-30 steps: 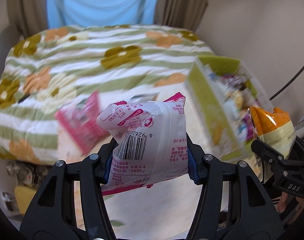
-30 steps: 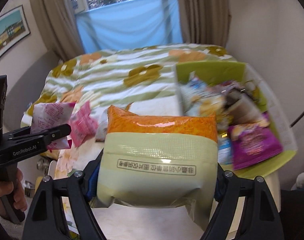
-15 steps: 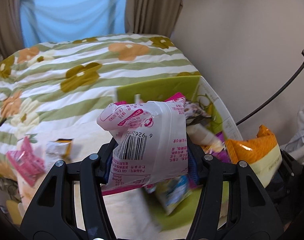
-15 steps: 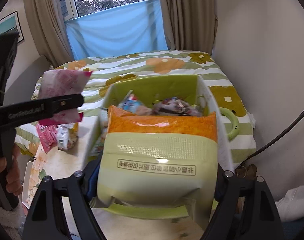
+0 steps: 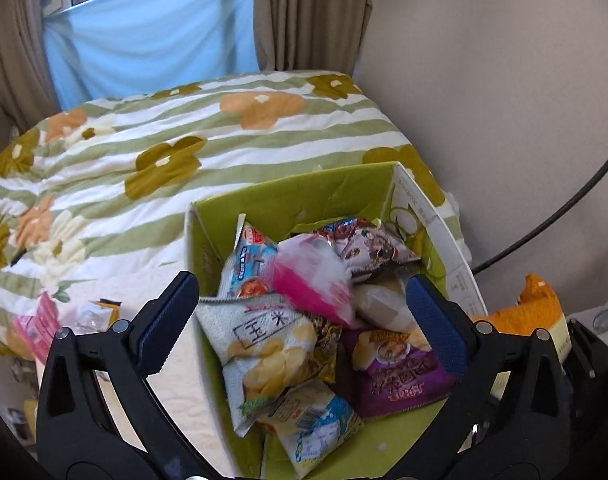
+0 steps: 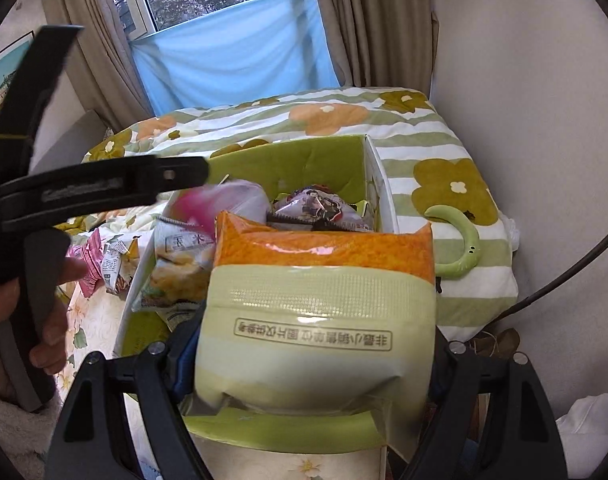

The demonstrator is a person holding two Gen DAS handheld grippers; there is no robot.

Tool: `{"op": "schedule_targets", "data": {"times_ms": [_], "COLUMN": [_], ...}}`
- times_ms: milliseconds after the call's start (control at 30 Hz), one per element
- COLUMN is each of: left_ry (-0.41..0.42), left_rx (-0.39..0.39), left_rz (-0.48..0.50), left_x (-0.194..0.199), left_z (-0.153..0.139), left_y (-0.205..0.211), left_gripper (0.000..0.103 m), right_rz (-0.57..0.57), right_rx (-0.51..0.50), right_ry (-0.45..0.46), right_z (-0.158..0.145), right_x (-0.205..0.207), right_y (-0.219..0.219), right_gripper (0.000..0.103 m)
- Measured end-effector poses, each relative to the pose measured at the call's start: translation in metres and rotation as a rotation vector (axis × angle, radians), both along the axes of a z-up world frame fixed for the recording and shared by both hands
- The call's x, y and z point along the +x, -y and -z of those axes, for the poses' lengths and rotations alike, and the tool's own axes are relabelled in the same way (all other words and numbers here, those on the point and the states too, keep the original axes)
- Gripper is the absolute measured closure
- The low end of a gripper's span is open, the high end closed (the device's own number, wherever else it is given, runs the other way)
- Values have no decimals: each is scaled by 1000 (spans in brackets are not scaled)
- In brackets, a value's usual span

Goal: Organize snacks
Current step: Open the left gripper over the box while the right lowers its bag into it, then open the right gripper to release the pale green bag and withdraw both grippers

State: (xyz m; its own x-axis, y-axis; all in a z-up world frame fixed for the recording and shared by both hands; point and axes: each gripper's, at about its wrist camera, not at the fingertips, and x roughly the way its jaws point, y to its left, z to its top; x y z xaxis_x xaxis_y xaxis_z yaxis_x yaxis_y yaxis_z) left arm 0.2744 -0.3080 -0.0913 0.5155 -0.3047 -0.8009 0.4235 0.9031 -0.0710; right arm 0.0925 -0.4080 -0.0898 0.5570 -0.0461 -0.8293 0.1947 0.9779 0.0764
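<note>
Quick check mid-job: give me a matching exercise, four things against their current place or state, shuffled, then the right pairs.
Things:
1. left hand-held gripper
2. right hand-held gripper
3. pink-and-white packet
4. purple packet

Place or state:
A. shut on the orange-and-green bag
B. blurred, on top of the pile in the green box
C. open, nothing between its fingers, above the box
D. lying in the box near its right side

Pairs: 1-C, 2-A, 3-B, 4-D
</note>
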Motion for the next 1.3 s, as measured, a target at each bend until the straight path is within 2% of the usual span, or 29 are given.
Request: {"op": "schedule_targets", "data": {"times_ms": [300, 633, 767, 833, 933, 1167, 1300], "left_ry": [-8, -58, -64, -71, -81, -99, -77], "left_rx": [-5, 8, 11, 8, 4, -26, -28], "left_rz": [-99, -175, -194, -200, -206, -197, -177], "left_x": [-30, -34, -38, -42, -49, -64, -71], "left_z": [10, 24, 24, 26, 29, 37, 31], "left_y": [-51, -87, -96, -101, -108, -112, -109], "left_gripper": [1, 1, 1, 1, 1, 1, 1], "right_rz": [-33, -115, -136, -136, -116, -73, -66], "right_rx": [31, 34, 27, 23, 11, 11, -18], "right_ry": [-11, -63, -66, -71, -30, -5, 14], "right_z": [6, 19, 24, 27, 23, 18, 10], "right_x": [13, 40, 36, 31, 18, -5, -13], "right_y": [4, -22, -29, -31, -30, -24, -27], "right_gripper": [23, 22, 20, 9, 1, 1, 1]}}
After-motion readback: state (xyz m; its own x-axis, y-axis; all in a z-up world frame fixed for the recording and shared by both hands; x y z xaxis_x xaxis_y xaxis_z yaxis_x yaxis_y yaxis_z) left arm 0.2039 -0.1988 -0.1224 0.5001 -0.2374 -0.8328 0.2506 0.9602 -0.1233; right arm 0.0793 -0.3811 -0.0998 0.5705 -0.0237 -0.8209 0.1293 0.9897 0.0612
